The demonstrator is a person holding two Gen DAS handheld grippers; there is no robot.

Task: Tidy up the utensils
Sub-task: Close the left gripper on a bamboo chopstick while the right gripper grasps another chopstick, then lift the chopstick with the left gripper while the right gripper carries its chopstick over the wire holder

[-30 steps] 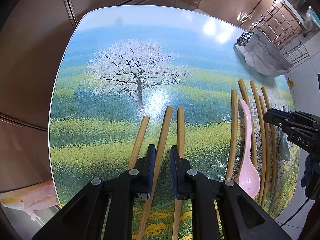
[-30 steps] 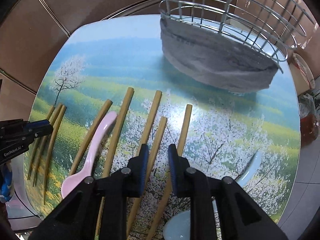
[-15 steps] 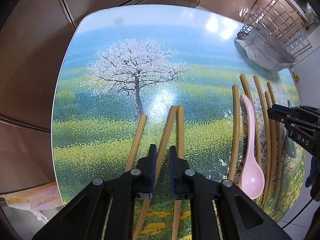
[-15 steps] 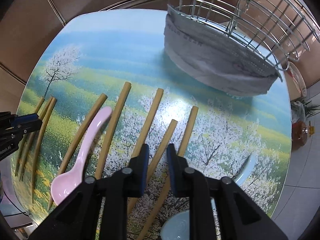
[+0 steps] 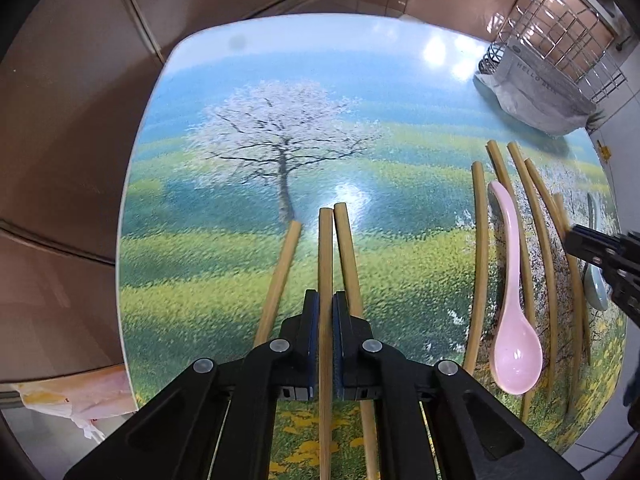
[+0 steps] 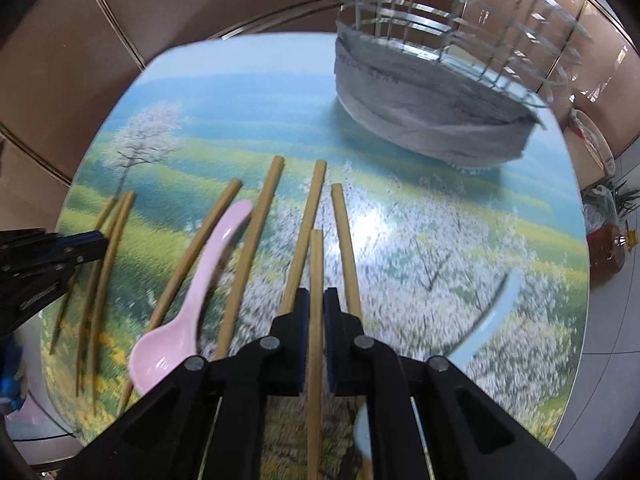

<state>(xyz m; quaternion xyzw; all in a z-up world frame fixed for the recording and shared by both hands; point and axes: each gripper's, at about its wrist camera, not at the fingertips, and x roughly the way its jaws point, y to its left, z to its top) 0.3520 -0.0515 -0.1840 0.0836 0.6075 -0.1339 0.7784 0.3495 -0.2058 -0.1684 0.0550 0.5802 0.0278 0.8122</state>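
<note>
While wire rack [image 6: 460, 20] sits cloth-wrapped, both grippers [image 5: 326, 312] [image 6: 314, 312] clamp single chopsticks [image 5: 326, 248] [image 6: 316, 264].

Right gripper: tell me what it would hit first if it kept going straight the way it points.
Probably the tabletop. The right gripper, shut on a chopstick, points steeply down at it; depth is hard to judge.

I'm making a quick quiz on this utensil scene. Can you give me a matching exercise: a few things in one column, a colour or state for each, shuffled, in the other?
Things:
1. spoon beside the chopsticks
2. spoon near the table's right edge
3. wire rack
4. chopstick in the left gripper

Colour or state:
A. silver metal
B. clamped between the pads
C. pink
D. pale blue

Pairs: 1-C, 2-D, 3-A, 4-B
</note>
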